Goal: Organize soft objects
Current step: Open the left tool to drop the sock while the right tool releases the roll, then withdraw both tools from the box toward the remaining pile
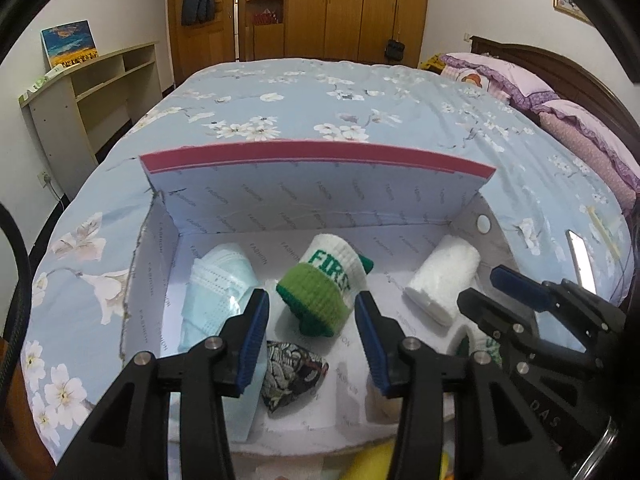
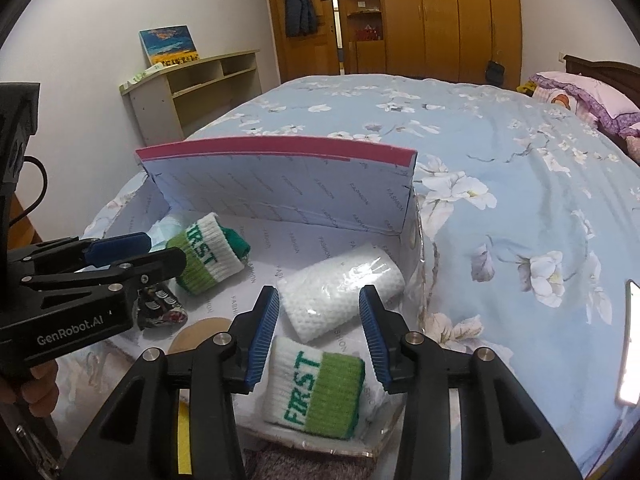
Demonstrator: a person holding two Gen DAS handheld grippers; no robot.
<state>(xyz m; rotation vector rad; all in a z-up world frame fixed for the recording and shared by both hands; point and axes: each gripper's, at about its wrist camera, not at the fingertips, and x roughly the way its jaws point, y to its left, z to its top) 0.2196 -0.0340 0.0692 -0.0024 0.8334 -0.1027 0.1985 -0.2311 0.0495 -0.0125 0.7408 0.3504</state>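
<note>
An open white cardboard box (image 1: 316,200) (image 2: 280,196) with a red-edged lid sits on the bed. Inside lie a green-and-white "FIRST" sock roll (image 1: 324,286) (image 2: 208,256), a pale blue face mask (image 1: 218,296), a white knit roll in plastic (image 1: 442,280) (image 2: 340,296), a dark patterned pouch (image 1: 290,376) (image 2: 160,308) and a second "FIRST" sock roll (image 2: 316,390). My left gripper (image 1: 310,340) (image 2: 140,248) is open and empty over the first sock roll. My right gripper (image 2: 320,334) (image 1: 486,290) is open and empty above the second sock roll.
The bed (image 1: 304,100) has a blue floral cover. Pink pillows (image 1: 520,80) lie at the right by the dark headboard. A phone (image 1: 578,258) (image 2: 630,344) lies right of the box. A beige shelf unit (image 1: 88,88) and wooden wardrobes (image 1: 352,8) stand behind. Something yellow (image 1: 372,464) lies below the box.
</note>
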